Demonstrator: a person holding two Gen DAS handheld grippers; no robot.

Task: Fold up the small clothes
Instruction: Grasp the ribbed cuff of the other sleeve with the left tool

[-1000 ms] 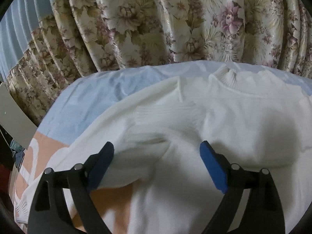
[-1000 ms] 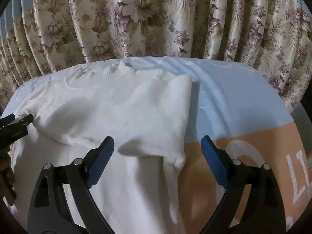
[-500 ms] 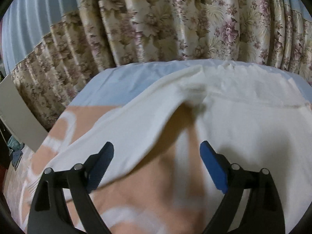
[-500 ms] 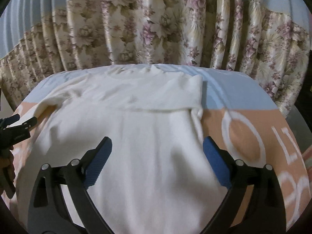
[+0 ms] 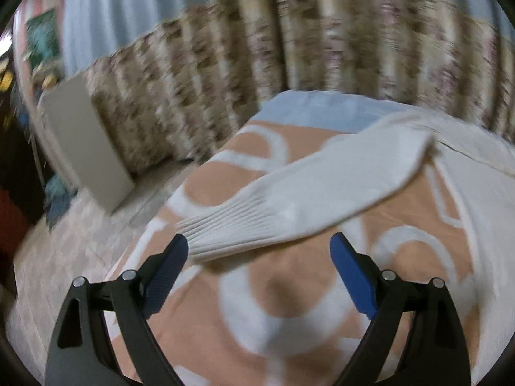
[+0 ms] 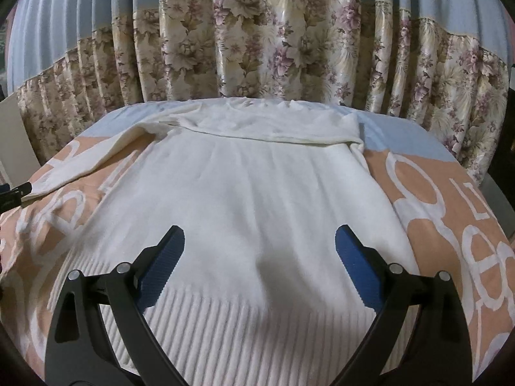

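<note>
On the peach and white blanket (image 6: 450,199) lies a white sweater (image 6: 244,193), flat, with one sleeve (image 5: 305,199) stretched out to the side. The left gripper (image 5: 259,257) is wide open just by the sleeve's cuff, holding nothing. The right gripper (image 6: 259,247) is wide open over the sweater's bottom, holding nothing. A flowery curtain (image 6: 257,48) hangs behind.

From the left wrist we look down along the left gripper (image 5: 259,254), low and close over the sweater's (image 5: 322,189) sleeve, the background smeared, perhaps by motion. From the right wrist we face the curtain (image 6: 257,48) squarely across the sweater's body. Both views share sweater, bedspread (image 6: 450,209) and curtain.
</note>
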